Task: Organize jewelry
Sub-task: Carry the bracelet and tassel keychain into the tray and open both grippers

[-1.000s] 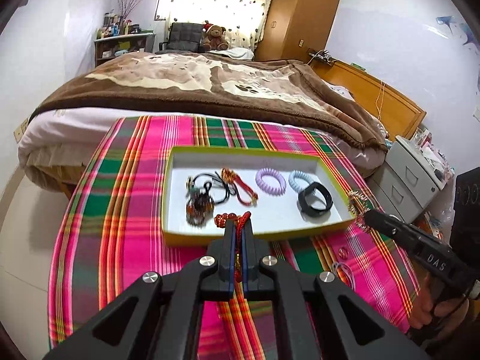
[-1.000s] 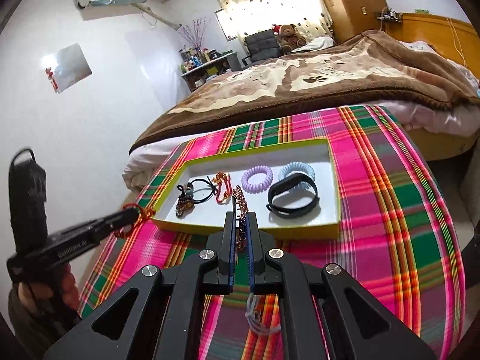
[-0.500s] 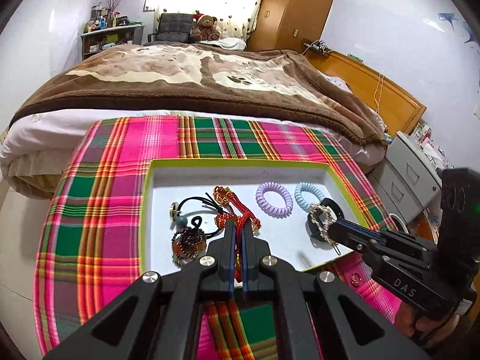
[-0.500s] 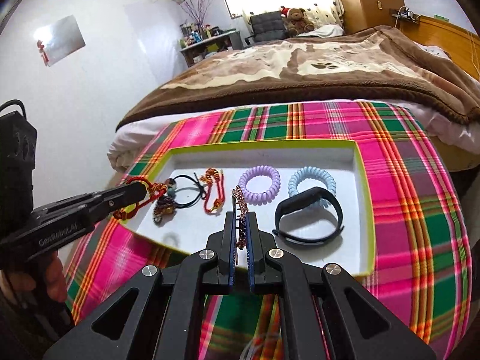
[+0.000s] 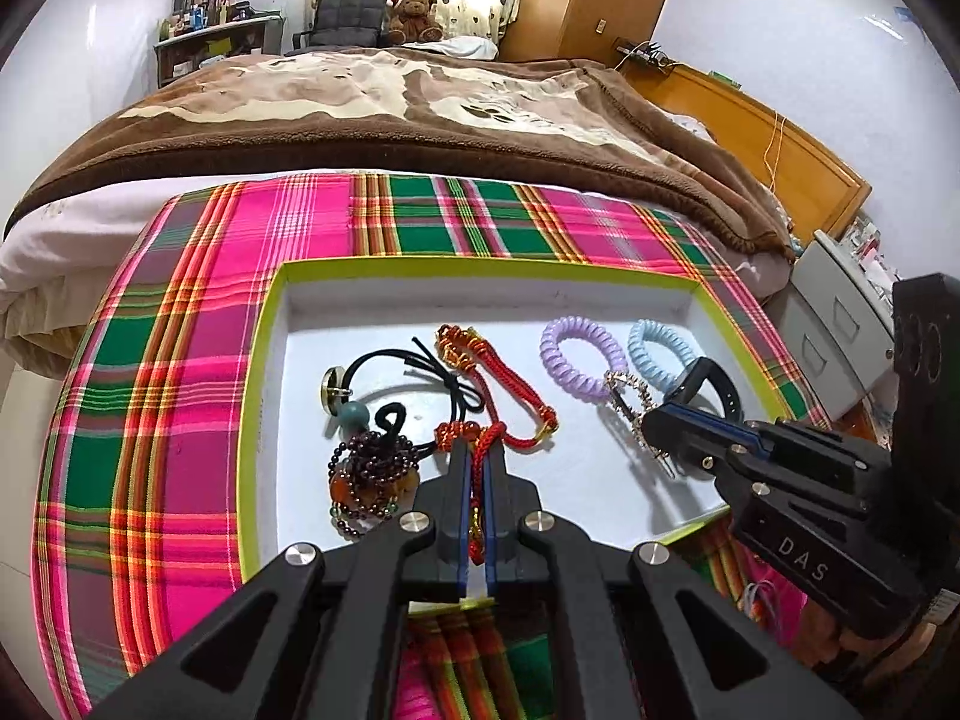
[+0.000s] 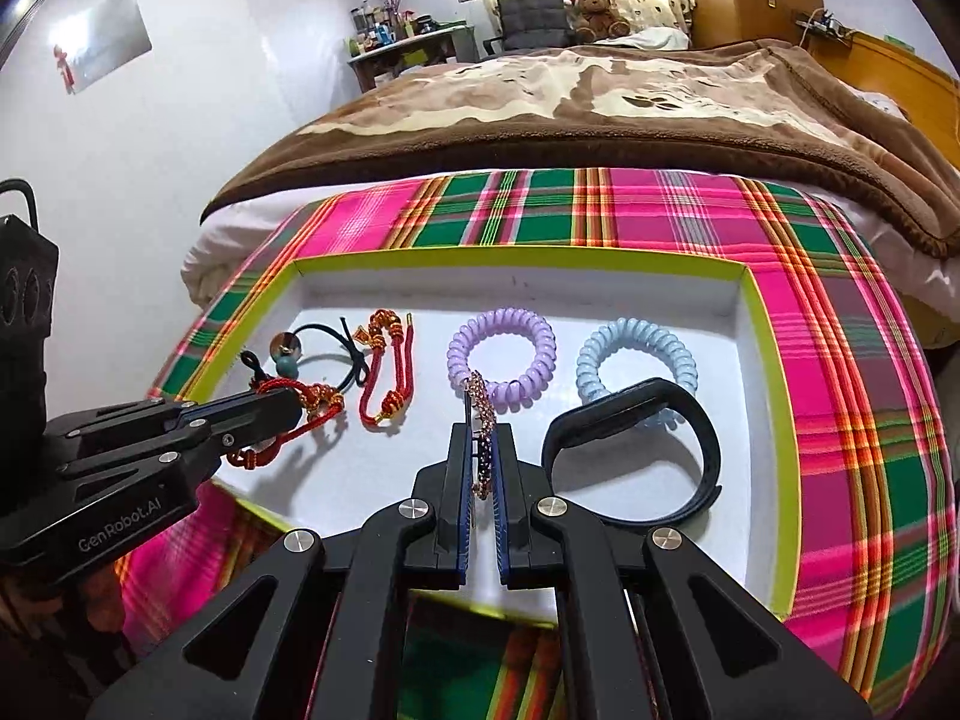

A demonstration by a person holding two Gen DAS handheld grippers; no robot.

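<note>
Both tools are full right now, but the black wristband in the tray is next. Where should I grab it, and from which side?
Take the black wristband by its near strap arc, coming from above with one finger inside the loop and one outside. It stands on edge as an open loop, so the thin strap wall fits between the fingers. Its far side lies against the blue coil tie, so avoid that end, I'd judge.

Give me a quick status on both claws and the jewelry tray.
Left claw shut on red cord bracelet, over tray. Right claw shut on rhinestone bracelet, over tray. Black band close beside right claw.
</note>
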